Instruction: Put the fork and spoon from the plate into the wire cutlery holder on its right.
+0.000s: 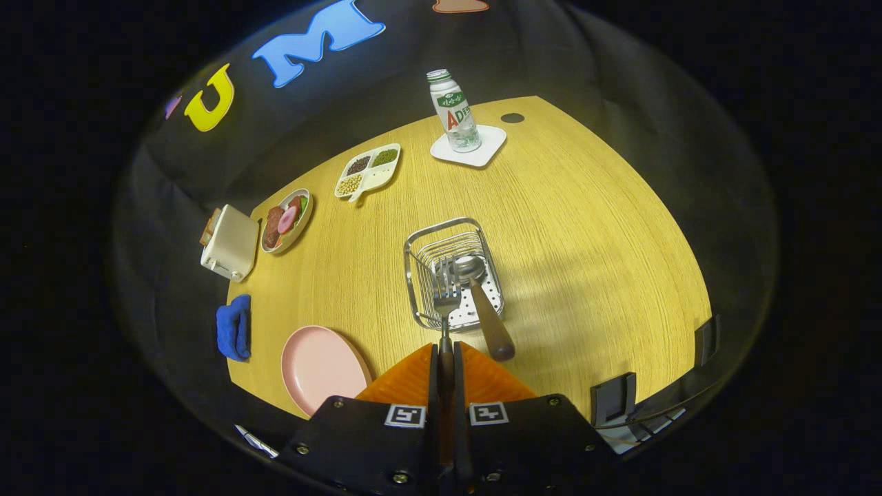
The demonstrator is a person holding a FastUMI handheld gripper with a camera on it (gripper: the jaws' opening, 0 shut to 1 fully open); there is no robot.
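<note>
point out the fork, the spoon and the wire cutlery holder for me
fork [446, 293]: gripper view, on its tines, over the holder; handle clamped between the fingers.
spoon [493, 329]: gripper view, on its brown handle, bowl down in the holder.
wire cutlery holder [441, 229]: gripper view, on its far rim.

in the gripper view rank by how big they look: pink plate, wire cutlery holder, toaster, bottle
1. wire cutlery holder
2. pink plate, close to it in looks, and nearer the camera
3. toaster
4. bottle, farthest off, so likely understated

The gripper is shut on the fork.
</note>
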